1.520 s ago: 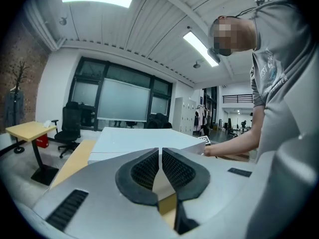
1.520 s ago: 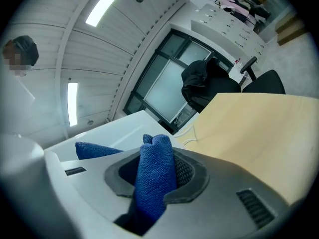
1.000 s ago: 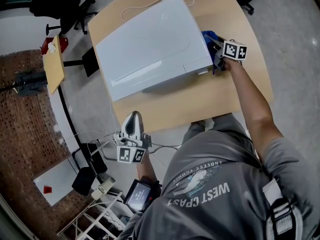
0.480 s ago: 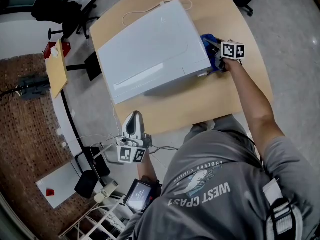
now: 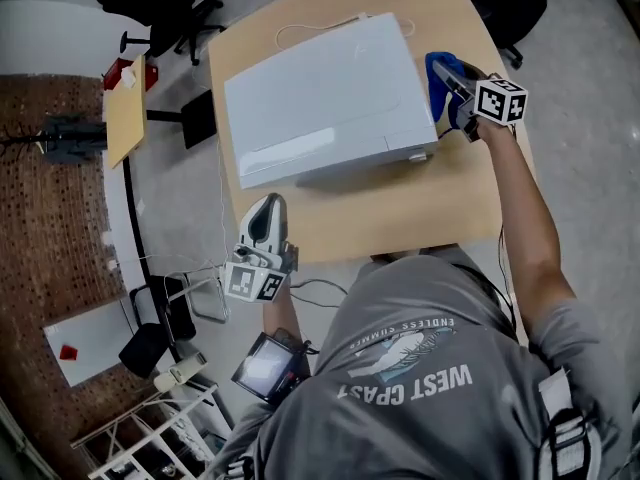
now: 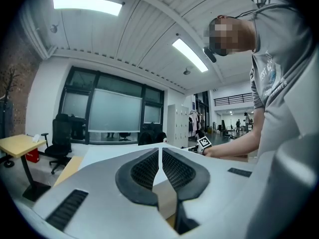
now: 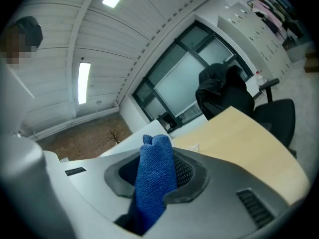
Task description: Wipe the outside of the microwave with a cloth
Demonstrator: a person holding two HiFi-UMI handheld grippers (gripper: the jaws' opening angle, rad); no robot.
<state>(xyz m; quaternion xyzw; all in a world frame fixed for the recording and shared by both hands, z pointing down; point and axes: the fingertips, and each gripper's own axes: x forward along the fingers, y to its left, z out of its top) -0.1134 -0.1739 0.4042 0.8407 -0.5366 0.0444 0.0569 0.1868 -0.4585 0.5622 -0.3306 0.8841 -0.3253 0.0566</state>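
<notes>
Microwave [image 5: 325, 93] on wooden table [image 5: 400, 208], brick wall [image 5: 50, 198] (left)

white microwave [image 5: 325, 93] sitting on wooden bench [image 5: 400, 213], right tongs [image 5: 450, 80] gripping blue cloth [image 5: 437, 68] just beside microwave's right side, left tongs [image 5: 265, 213] hovering off bench's near edge, person's grey shirt [image 5: 420, 388] filling foreground

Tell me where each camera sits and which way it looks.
Head view: on the person's head, looking down at the microwave on the table; torso and both forearms show.
Left gripper view: on the left hand-held gripper, shut, aimed at the microwave; the person's right arm shows.
Right gripper view: on the right hand-held gripper, facing windows, jaws gripping the blue cloth; the person's head shows top-left.
Shared: head and right views show the cloth.
</notes>
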